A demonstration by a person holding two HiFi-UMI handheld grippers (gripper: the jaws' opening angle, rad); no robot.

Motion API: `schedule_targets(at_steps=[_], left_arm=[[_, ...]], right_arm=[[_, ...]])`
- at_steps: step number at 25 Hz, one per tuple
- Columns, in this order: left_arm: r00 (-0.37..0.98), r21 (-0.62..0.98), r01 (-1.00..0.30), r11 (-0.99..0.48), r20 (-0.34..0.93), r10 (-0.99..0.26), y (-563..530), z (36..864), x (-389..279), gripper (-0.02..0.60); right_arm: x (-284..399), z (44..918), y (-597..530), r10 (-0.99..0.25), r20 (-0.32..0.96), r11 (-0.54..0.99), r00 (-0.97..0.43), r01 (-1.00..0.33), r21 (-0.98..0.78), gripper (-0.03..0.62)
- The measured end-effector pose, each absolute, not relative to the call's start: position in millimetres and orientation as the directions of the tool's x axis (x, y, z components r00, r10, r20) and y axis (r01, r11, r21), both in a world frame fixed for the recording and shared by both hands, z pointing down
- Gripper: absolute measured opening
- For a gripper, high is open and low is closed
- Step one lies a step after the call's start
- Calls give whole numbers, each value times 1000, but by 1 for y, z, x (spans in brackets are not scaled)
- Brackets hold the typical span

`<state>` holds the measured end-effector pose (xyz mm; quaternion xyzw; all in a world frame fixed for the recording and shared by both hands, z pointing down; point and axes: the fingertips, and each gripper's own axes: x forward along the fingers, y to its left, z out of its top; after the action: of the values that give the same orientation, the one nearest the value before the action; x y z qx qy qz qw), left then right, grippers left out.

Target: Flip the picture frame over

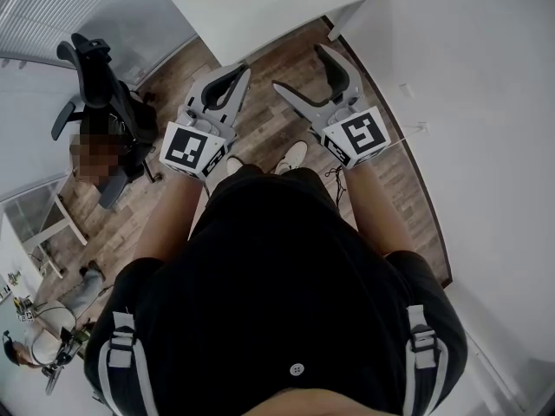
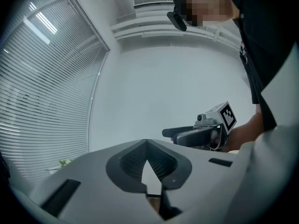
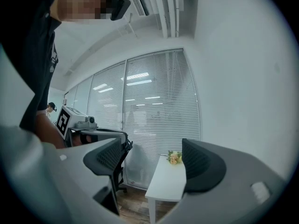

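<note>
No picture frame shows in any view. In the head view I hold both grippers out level over the wooden floor (image 1: 269, 137), short of a white table (image 1: 260, 11). My left gripper (image 1: 242, 69) is shut, its tips touching with nothing between them; the left gripper view shows the same, the left gripper (image 2: 147, 142) closed against a bare wall. My right gripper (image 1: 299, 66) stands wide open and empty. In the right gripper view the right gripper (image 3: 152, 153) frames the white table (image 3: 166, 183), which stands some way off.
A small bunch of flowers (image 3: 174, 157) lies at the table's far end by the window blinds (image 3: 154, 106). A black office chair (image 1: 104, 94) stands to the left. A white wall (image 1: 486, 102) runs along the right.
</note>
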<state>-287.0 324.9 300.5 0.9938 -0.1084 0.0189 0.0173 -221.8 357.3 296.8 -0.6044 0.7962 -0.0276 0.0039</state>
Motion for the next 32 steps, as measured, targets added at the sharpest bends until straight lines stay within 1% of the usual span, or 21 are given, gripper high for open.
schedule_targets(at_steps=[8, 17, 24, 32], left_arm=[[972, 22, -227, -974, 60, -226, 331, 304, -240, 2], [958, 2, -277, -961, 75, -276, 337, 309, -181, 2], [950, -11, -299, -954, 94, -299, 330, 308, -158, 2], [948, 3, -309, -951, 84, -308, 286, 318, -134, 2]], right_arm=[[-176, 303, 363, -958, 33, 281, -283, -958, -63, 405], [-114, 311, 365, -943, 25, 327, -331, -941, -91, 403], [-83, 309, 356, -940, 31, 336, -340, -938, -89, 403], [-64, 318, 316, -937, 58, 340, -345, -937, -82, 403]])
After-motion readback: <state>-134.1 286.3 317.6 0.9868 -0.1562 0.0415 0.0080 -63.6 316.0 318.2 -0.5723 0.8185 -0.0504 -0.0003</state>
